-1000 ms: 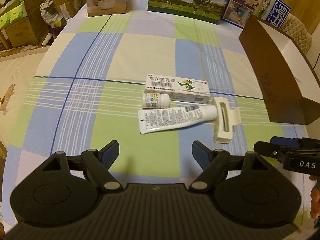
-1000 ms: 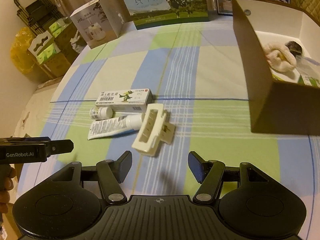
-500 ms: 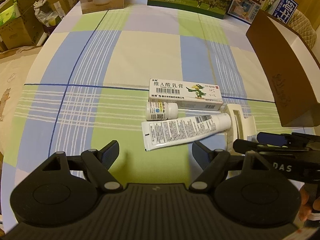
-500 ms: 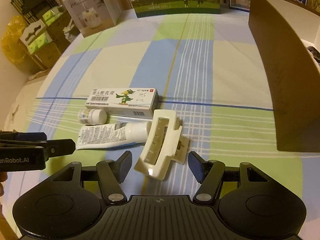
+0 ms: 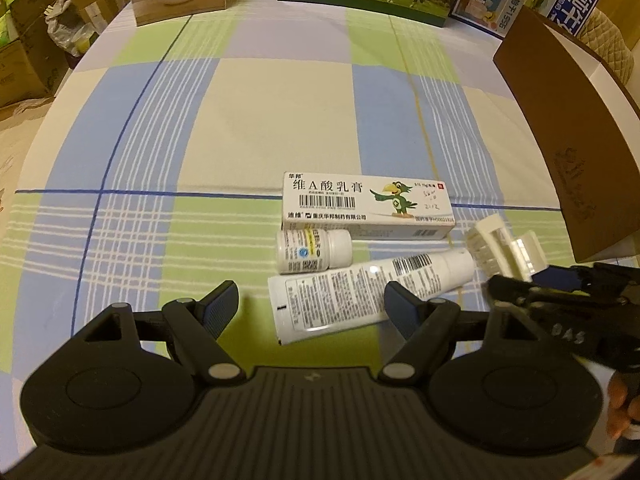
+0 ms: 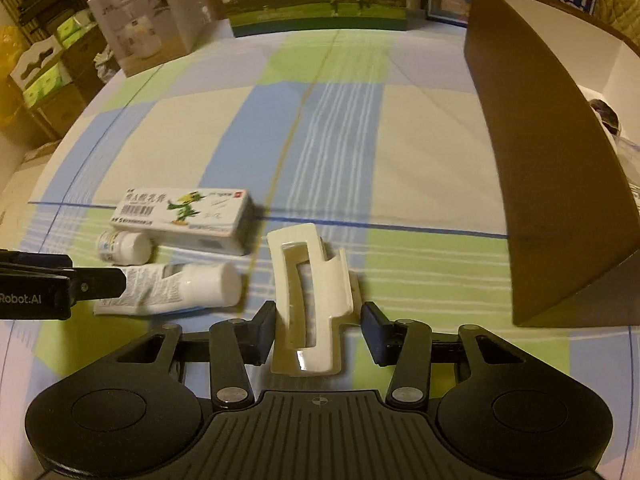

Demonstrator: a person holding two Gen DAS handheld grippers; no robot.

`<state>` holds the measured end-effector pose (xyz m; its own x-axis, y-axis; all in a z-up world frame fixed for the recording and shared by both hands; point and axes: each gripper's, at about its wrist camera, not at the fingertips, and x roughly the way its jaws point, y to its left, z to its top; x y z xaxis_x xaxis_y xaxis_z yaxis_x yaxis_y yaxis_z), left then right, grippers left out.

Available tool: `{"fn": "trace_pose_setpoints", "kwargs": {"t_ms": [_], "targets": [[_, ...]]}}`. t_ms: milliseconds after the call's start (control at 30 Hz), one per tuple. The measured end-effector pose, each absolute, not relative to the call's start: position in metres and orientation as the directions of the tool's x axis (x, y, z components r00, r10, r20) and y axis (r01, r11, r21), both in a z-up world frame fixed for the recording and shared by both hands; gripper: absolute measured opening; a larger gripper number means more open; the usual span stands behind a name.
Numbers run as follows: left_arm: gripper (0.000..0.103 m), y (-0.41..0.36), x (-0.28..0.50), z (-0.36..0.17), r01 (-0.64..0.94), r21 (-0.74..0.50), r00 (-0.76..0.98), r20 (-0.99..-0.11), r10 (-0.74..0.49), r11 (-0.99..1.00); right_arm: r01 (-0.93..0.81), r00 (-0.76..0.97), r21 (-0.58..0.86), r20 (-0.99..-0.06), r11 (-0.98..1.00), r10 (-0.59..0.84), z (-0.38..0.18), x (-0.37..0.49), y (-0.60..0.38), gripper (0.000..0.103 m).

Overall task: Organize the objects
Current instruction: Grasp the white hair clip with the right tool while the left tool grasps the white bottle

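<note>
Right wrist view showed the cream hair clip (image 6: 310, 304) lying on the checked table (image 6: 344, 152) between the right tool's (image 6: 319, 330) jaws, which had just been closing; they stood close on either side, not yet pressing it. Just left lay a white tube (image 6: 180, 288), a small bottle (image 6: 122, 246) and a medicine carton (image 6: 188, 214). The left tool (image 5: 310, 306) hung over the tube, jaws apart and empty. A brown box (image 6: 552, 184) stood to the right.

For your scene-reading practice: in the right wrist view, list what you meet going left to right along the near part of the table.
Left gripper → white tube → cream hair claw, between the right gripper pads → brown box.
</note>
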<state>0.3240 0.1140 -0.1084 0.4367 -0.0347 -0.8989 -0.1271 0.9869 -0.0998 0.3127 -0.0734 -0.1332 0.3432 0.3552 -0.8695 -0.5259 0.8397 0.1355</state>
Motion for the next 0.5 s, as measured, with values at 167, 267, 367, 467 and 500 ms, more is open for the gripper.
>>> {"fn": "trace_pose_setpoints", "kwargs": {"t_ms": [167,267,367,467,500], "targets": [[0.076,0.116,0.335,-0.115,-0.125,-0.096,0.438,-0.898,-0.032,0.988,-0.504,0.351,0.139,-0.869,0.853,0.348,-0.133,0.323,-0.077,0.043],[0.076,0.117,0.342,-0.119,-0.128,-0.093,0.433,-0.901,-0.029,0.987,-0.499,0.360,0.140,-0.865,0.855,0.351,-0.133,0.327,-0.078,0.043],[0.073,0.118,0.349,-0.123,-0.129,-0.085,0.429,-0.903,-0.022,0.988,-0.508,0.374,0.117,-0.863,0.853,0.341,-0.132,0.329,-0.077,0.043],[0.065,0.118,0.355,-0.128,-0.125,-0.080,0.423,-0.906,-0.019,0.989,-0.515,0.374,0.114,-0.862,0.850,0.343,-0.132,0.330,-0.077,0.043],[0.060,0.118,0.356,-0.129,-0.124,-0.081,0.425,-0.905,-0.021,0.989,-0.516,0.374,0.114,-0.861,0.849,0.344,-0.132,0.331,-0.077,0.043]]}}
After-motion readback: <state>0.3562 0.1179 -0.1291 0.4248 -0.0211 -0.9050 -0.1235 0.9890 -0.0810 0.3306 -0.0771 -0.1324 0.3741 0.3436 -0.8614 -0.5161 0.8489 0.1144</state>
